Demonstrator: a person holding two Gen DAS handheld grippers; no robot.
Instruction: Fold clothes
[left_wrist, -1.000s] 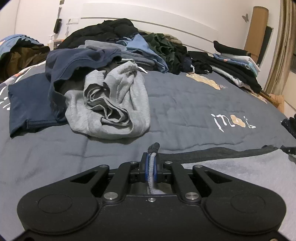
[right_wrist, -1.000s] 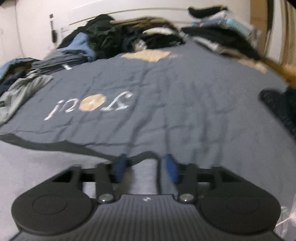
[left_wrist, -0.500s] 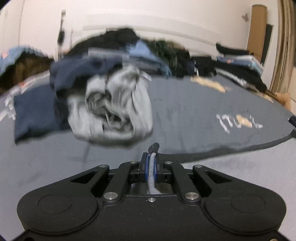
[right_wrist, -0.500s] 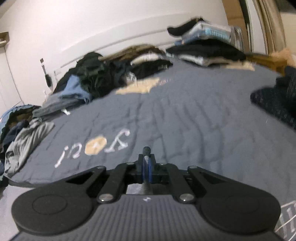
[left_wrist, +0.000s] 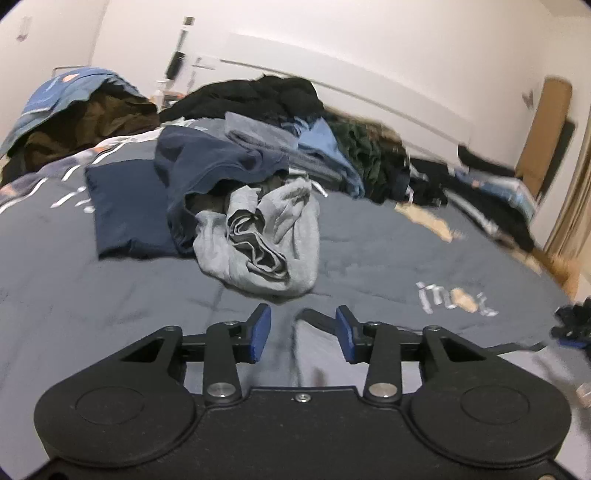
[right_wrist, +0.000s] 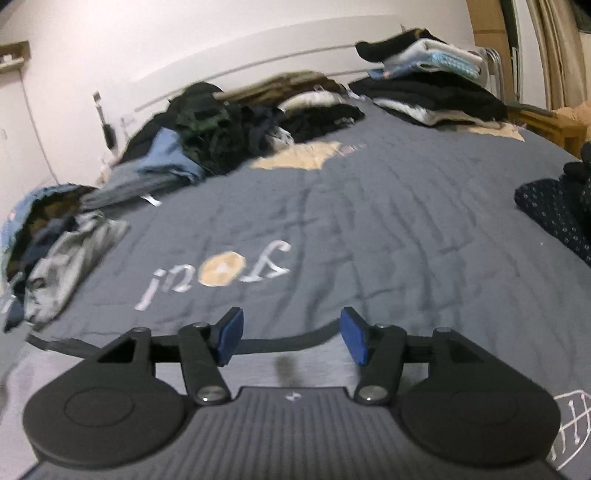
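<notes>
- Hovering with jaws spread and empty, left gripper (left_wrist: 301, 328) and right gripper (right_wrist: 290, 338) sit over the pale grey, dark-hemmed garment (right_wrist: 314, 369), lower frame.
- Next probably: regrip an edge for another fold.

Slate-blue bedspread (right_wrist: 406, 229) with white lettering and a tan dot; crumpled heather-grey garment (left_wrist: 266, 236); navy shirt (left_wrist: 133, 210); blue gripper pads (right_wrist: 231, 334).
</notes>
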